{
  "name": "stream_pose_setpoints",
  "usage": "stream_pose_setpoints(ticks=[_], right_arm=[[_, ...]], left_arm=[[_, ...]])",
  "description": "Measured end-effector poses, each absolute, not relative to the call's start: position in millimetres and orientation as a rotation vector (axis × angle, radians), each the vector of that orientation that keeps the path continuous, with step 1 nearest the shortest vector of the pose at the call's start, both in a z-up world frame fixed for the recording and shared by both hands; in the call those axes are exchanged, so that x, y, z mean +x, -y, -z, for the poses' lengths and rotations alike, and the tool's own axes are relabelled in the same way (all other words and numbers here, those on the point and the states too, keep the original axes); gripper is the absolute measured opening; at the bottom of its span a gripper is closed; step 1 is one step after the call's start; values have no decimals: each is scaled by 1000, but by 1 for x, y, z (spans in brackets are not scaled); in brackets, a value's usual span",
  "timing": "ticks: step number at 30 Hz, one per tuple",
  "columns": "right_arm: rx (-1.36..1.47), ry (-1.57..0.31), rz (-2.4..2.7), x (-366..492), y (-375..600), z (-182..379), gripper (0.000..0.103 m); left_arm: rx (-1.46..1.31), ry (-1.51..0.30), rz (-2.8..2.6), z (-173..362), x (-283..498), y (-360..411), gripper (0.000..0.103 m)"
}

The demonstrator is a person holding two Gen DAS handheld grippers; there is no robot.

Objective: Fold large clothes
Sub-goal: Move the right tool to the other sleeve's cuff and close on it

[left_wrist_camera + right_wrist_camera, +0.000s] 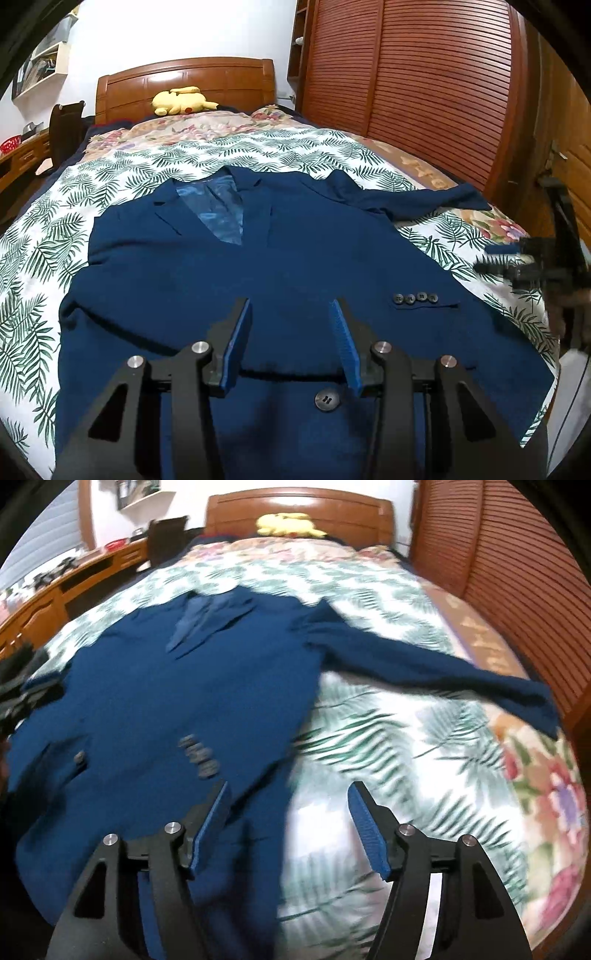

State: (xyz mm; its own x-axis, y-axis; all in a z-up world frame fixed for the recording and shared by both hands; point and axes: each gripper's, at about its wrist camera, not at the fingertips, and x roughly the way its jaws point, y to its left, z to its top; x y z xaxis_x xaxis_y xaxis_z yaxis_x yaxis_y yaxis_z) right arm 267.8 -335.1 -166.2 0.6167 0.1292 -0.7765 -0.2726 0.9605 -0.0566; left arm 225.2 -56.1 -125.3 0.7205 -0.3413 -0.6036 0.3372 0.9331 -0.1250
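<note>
One navy jacket (280,258), one yellow plush toy (183,99), five buttons (415,297), two claws (291,325).

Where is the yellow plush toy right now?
The yellow plush toy lies at the far end of the bed, against the wooden headboard, beyond the blue jacket in both views.

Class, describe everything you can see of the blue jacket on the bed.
The blue jacket is a dark blue suit jacket of matte woven-looking cloth, lying front-up on the leaf-print bedspread. Lapels open onto shiny lighter-blue lining. One sleeve stretches sideways; another lies across the front, showing four cuff buttons. A larger button sits near the hem. No fingers grip it.
</note>
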Motion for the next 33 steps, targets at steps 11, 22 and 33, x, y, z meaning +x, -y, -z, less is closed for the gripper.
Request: stream_pose_setpoints(ticks=[11,22,33], right_arm=[[-149,-839,22,343,447,128,68],[-75,-851,191,397,532,129,68],[6,-860,390,438,614,141,84]], left_arm=[[1,-681,390,129,224,64,45],[6,-692,392,131,219,65,48],[-6,-717,398,135,226,63,49]])
